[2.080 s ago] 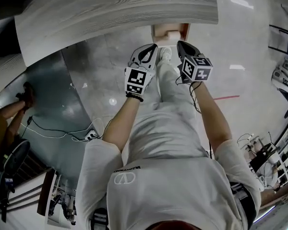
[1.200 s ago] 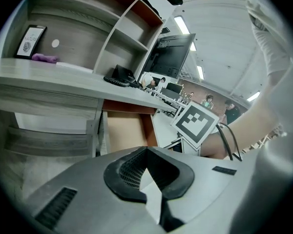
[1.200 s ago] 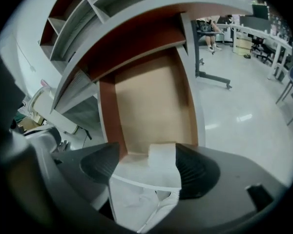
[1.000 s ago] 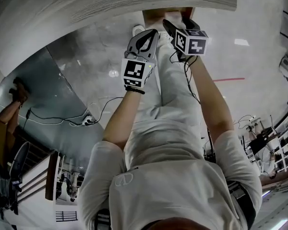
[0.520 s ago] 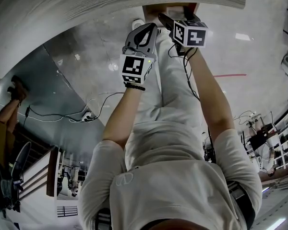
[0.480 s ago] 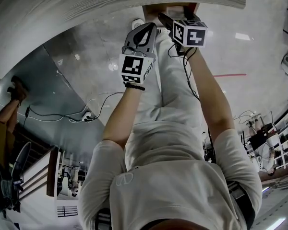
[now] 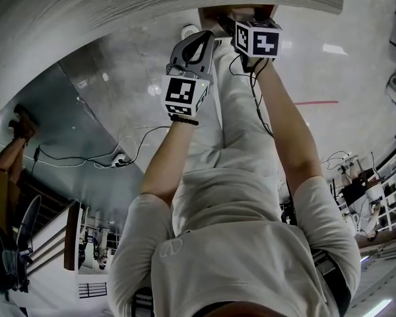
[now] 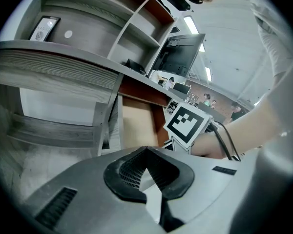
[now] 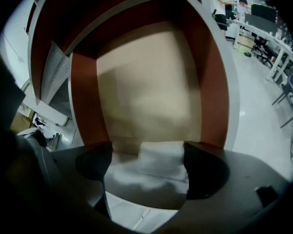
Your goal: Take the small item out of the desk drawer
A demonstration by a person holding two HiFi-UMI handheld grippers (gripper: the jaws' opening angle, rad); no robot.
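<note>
The item lies between the wide-spread jaws of my right gripper, toward 3 o'clock, long side across the gap. The jaws of my left gripper are pressed together on nothing.

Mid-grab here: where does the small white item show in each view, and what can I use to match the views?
Head view: not visible; the right gripper covers the drawer.
Left gripper view: not visible.
Right gripper view: small white item low centre, between the open jaws.
Shared landmark: the drawer, top centre in head view, centre in left gripper view, filling right gripper view.
</note>
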